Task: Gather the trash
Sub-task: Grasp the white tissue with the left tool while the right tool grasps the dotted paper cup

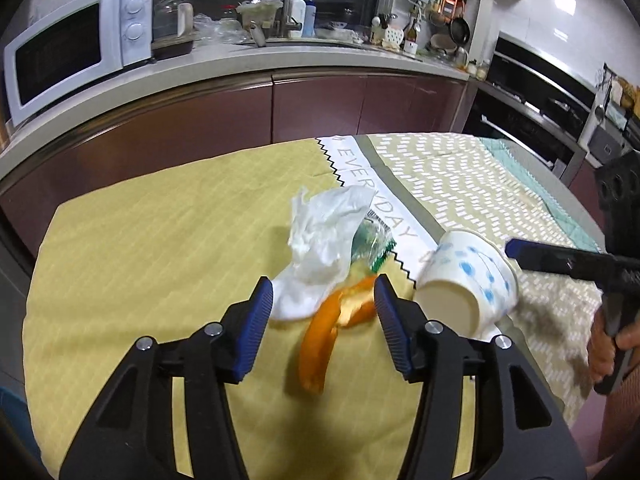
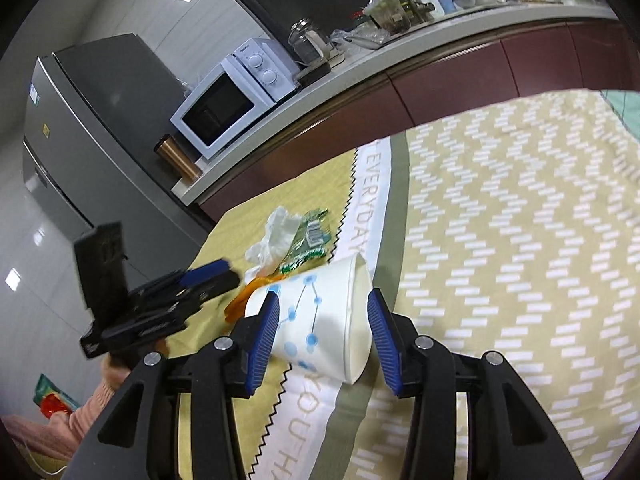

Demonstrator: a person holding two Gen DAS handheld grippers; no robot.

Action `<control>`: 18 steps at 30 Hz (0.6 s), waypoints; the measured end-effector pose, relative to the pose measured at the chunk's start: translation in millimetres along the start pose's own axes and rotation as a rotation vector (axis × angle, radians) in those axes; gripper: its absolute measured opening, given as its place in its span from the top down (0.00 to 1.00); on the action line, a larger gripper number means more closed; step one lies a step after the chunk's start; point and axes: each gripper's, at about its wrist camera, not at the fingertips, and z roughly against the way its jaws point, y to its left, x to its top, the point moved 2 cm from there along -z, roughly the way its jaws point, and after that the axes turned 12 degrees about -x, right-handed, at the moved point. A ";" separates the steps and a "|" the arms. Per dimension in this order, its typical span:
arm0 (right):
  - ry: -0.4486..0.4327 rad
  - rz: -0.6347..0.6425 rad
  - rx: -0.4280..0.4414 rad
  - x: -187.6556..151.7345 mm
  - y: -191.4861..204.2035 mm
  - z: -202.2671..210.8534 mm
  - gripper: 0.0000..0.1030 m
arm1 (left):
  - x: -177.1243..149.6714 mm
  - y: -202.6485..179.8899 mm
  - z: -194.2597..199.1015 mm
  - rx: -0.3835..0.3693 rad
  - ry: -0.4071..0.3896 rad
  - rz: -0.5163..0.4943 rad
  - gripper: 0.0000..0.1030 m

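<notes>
A curl of orange peel (image 1: 332, 320) lies on the yellow cloth, between the blue pads of my left gripper (image 1: 323, 284). The jaws stand open and do not press on it. Just beyond are a crumpled white tissue (image 1: 320, 248) and a green wrapper (image 1: 378, 246). A white paper cup (image 2: 320, 320) with blue dots lies on its side, its mouth toward the right. My right gripper (image 2: 324, 296) is open around it, with a gap at the right pad. In the left wrist view the cup (image 1: 468, 280) has one blue-tipped finger (image 1: 532, 254) of the right gripper behind it.
The table carries a yellow cloth (image 1: 140, 240) and a zigzag-patterned cloth (image 2: 520, 240). A kitchen counter with a white microwave (image 1: 76, 48) and a sink runs behind the table. A grey fridge (image 2: 72, 140) stands at the left. A hand (image 1: 608, 344) holds the right gripper.
</notes>
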 end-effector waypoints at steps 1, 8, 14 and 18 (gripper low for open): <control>0.005 -0.004 0.012 -1.8 0.5 -0.9 0.57 | 3.2 -0.6 -4.1 0.004 0.006 -0.005 0.49; 0.034 0.014 0.065 -13.7 6.9 -8.5 0.58 | 17.8 5.6 -33.7 -0.010 0.062 0.018 0.53; 0.042 0.030 0.094 -16.8 11.9 -10.9 0.69 | 14.8 12.2 -41.1 -0.037 0.075 0.046 0.75; 0.040 0.046 0.107 -18.5 16.7 -9.4 0.80 | 13.8 13.7 -38.2 -0.043 0.062 0.059 0.85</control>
